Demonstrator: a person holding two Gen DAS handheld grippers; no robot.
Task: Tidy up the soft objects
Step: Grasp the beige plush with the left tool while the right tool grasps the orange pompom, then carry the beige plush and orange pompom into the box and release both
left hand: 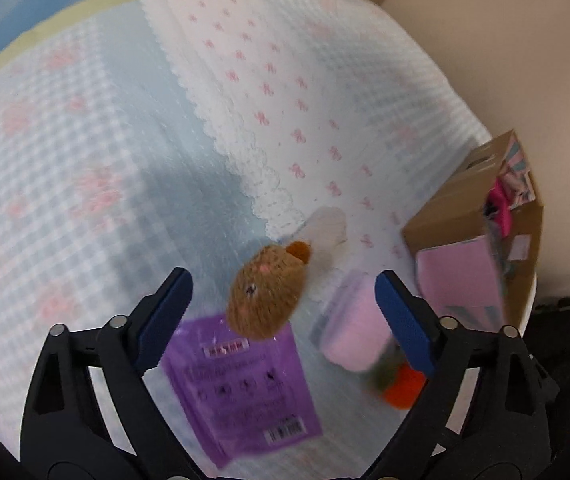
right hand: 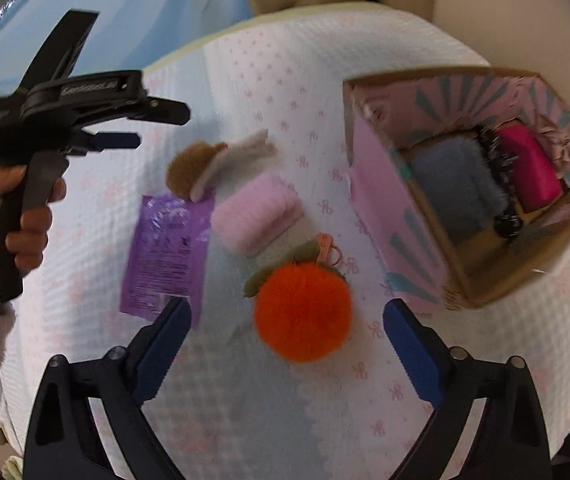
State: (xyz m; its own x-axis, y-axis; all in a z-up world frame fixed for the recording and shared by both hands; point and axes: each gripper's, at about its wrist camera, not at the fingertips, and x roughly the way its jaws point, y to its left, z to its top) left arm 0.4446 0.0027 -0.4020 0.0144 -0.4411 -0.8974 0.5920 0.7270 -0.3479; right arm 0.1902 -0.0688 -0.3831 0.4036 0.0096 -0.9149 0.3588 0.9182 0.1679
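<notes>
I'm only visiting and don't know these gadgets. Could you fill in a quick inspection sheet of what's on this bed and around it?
Surface: quilted bedspread, pale blue and white with pink bows.
Job's things: brown plush toy overlapping the purple packet; pink fuzzy roll; orange pompom with green leaves and a pink clip; cardboard box holding a grey-blue fuzzy item and a magenta item.
Clutter: nothing seen.
Grippers: left gripper open above the brown toy; right gripper open above the pompom; neither touches anything.
Cables: nothing seen.
Surroundings: beige wall; a hand holds the left gripper's handle.
</notes>
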